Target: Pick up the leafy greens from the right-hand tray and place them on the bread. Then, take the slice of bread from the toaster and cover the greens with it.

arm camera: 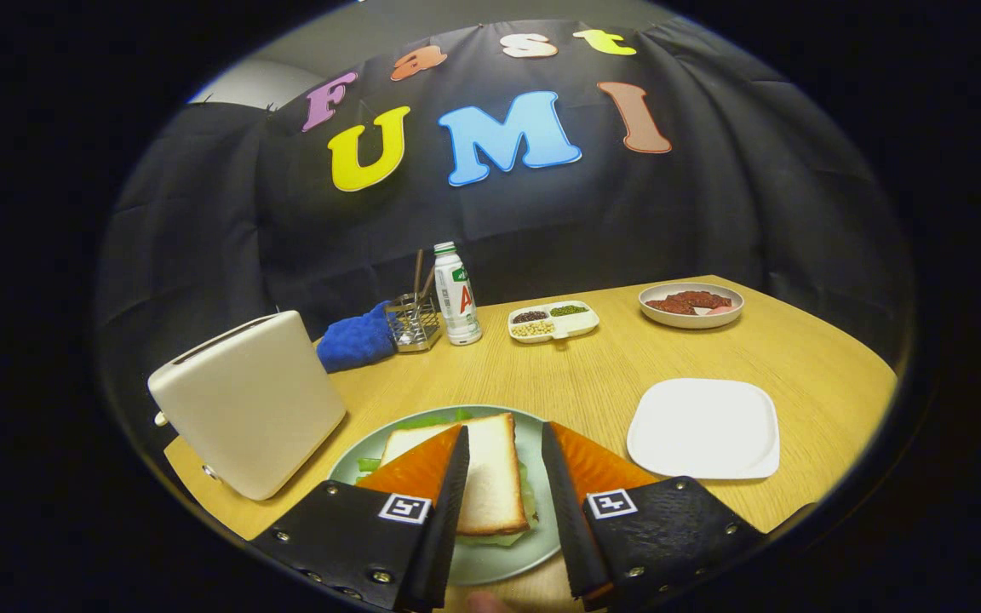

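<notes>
Bare light wooden tabletop (593,375) lies open ahead of the sandwich, hemmed by the cream toaster (248,400) and empty white square tray (703,428).

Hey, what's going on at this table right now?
A person is making a sandwich with a hand-held gripper. Its fingers are spread open above a green plate, with a slice of bread between them. That slice already lies on top of leafy greens, which peek out around its edges, so the stacking looks done. The toaster stands beside the plate, and the square white tray on the other side holds nothing. The gripper grips nothing.
</notes>
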Action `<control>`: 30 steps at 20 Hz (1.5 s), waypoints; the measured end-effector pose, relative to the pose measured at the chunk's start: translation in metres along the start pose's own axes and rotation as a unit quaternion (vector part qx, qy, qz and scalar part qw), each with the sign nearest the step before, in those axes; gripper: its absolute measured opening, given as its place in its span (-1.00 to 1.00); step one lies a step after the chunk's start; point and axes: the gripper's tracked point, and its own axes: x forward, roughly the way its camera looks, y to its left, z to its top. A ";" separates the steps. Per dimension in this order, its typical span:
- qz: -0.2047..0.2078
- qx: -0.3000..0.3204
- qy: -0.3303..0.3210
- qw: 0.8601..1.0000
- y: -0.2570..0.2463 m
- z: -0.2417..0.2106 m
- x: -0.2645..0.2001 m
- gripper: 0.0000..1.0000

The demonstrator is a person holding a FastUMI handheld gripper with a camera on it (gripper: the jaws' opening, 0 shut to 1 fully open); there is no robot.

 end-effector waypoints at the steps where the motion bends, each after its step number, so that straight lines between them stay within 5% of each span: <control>1: -0.001 -0.004 0.000 1.000 -0.001 0.000 0.001 0.05; 9: -0.017 -0.026 -0.046 0.998 -0.029 0.038 0.006 0.35; 20: -0.037 -0.051 -0.124 0.990 -0.087 0.085 0.005 0.42; 30: -0.050 -0.102 -0.196 0.974 -0.199 0.154 -0.019 0.42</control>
